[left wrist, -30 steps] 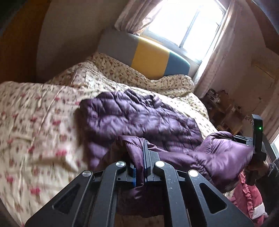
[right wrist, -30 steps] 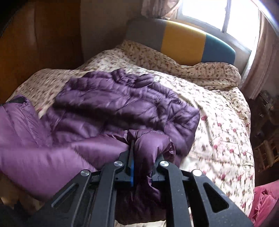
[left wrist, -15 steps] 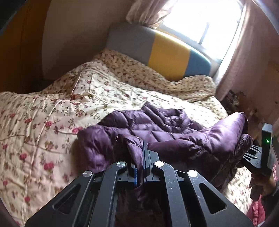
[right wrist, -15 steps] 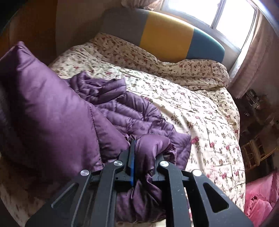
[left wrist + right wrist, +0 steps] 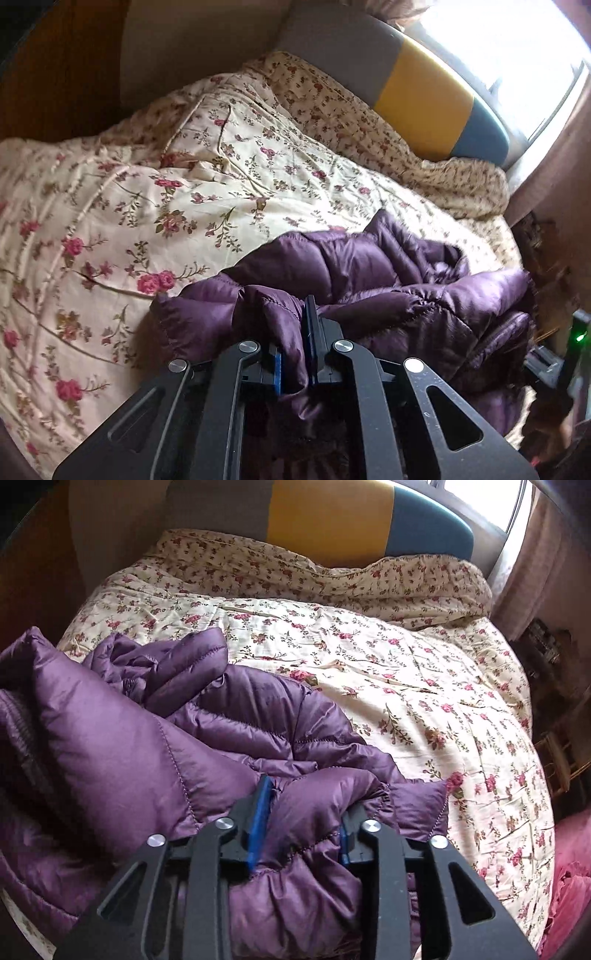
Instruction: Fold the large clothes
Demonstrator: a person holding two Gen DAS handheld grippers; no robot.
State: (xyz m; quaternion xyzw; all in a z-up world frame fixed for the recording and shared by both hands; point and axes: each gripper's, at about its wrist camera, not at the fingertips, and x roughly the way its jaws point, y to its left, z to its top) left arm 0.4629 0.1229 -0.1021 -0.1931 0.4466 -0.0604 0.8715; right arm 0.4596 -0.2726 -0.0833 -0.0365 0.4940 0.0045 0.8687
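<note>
We see a purple quilted down jacket (image 5: 369, 266) lying bunched on the floral bedspread, near the bed's lower edge. Its shiny fabric is stitched into puffy channels, and it is folded over itself in thick, rumpled layers rather than spread flat. In the right wrist view the jacket (image 5: 207, 716) piles up at the left, with one padded panel standing high and a sleeve-like part poking towards the bed's head. Its hem edge shows a line of stitching at the near corner.
</note>
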